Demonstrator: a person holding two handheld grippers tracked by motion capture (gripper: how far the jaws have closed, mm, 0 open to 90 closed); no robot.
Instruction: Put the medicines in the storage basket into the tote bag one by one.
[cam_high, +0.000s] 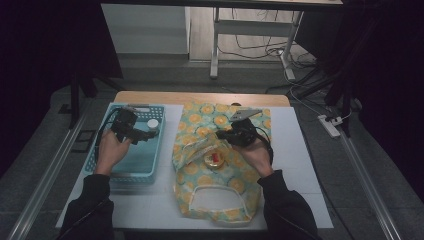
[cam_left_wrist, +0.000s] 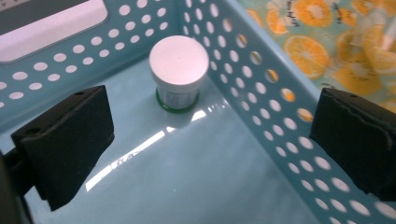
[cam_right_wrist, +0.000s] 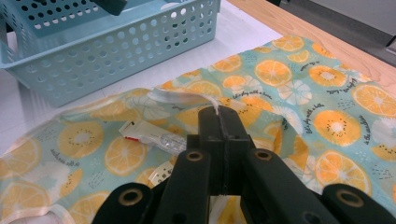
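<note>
A light-blue perforated basket stands at the left of the table. A small jar with a white lid stands in its far right corner. My left gripper hovers inside the basket, open, its pads apart and short of the jar. An orange-slice print fabric bag lies to the right of the basket. My right gripper is shut on the bag's white-trimmed edge and holds the mouth up. Inside the mouth lie a small tube and a yellow and red item.
A white mat covers the wooden table under basket and bag. The bag's white loop handle lies near the front edge. The basket wall stands just left of the bag. Table legs and cables lie on the floor beyond.
</note>
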